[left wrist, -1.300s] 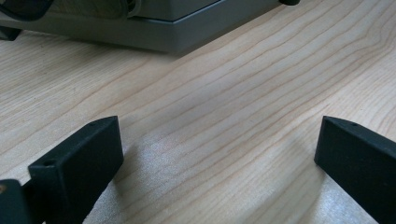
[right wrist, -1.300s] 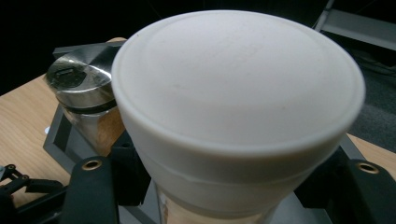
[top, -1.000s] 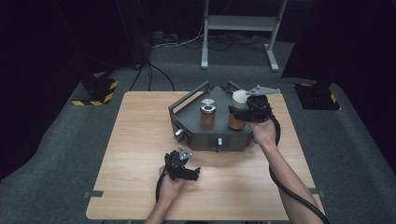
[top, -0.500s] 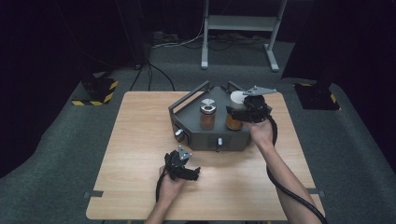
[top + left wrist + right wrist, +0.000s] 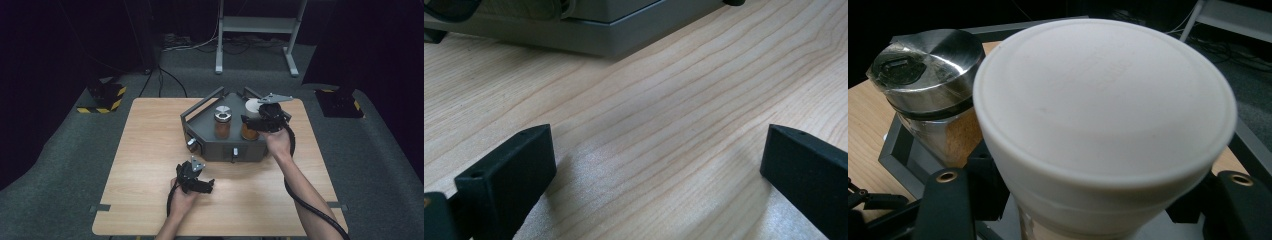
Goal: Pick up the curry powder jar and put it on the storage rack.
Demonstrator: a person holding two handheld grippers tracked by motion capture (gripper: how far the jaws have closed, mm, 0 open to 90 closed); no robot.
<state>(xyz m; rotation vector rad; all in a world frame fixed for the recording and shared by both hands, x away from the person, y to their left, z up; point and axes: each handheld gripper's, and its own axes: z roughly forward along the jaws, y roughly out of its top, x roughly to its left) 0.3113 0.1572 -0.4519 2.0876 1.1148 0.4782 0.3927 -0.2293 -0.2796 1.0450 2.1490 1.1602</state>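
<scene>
Nothing has moved: right gripper (image 5: pixel 256 121) stays clamped on the white-lidded amber jar (image 5: pixel 1103 120); left gripper (image 5: pixel 656 175) rests wide open, empty, on the wooden table (image 5: pixel 664 110).

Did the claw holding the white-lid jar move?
No. The right claw stays on the white-lid jar, at the same spot over the grey tray.

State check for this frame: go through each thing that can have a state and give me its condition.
White-lidded jar: lid on, upright in the grey tray, clamped by a gripper.
Metal-lidded jar: lid on, upright in the tray, untouched.
Right gripper: shut on the white-lidded jar.
Left gripper: open, empty, resting low over the table.
</scene>
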